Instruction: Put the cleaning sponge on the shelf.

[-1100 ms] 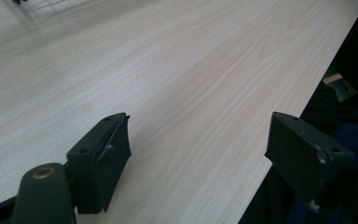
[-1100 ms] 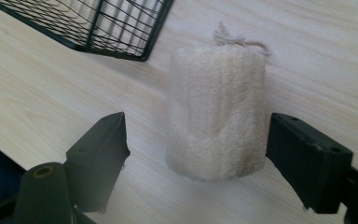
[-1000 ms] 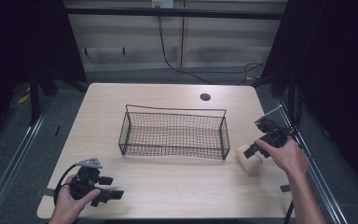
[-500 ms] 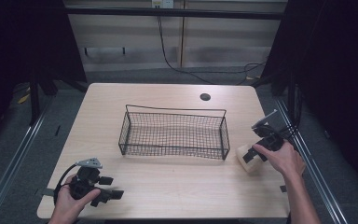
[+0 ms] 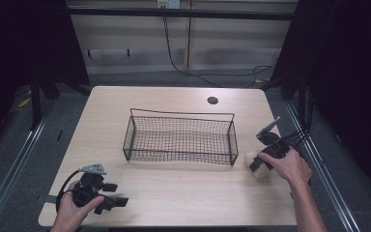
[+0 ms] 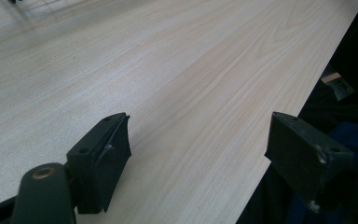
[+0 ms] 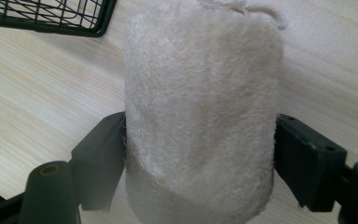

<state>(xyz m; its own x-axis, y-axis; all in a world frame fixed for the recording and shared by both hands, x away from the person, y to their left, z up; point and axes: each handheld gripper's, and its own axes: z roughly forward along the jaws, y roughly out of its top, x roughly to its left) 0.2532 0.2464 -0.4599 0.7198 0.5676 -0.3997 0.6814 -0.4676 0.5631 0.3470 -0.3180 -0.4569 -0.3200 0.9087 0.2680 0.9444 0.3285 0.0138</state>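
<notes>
Fuzzy cream cloth pouch [image 7: 200, 116] sits squeezed between the right gripper [image 7: 200, 158] jaws. Soft cloth could slip out if lifted fast.

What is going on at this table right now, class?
A person holds a claw in each hand at a pale wooden table. The right claw has its jaws on both sides of a cream, fuzzy, cylinder-shaped pouch with a drawstring top, which sits on the table just beside the right end of the empty black wire basket. The jaws touch the pouch's sides. The left claw rests open near the table's front left edge, holding nothing.
</notes>
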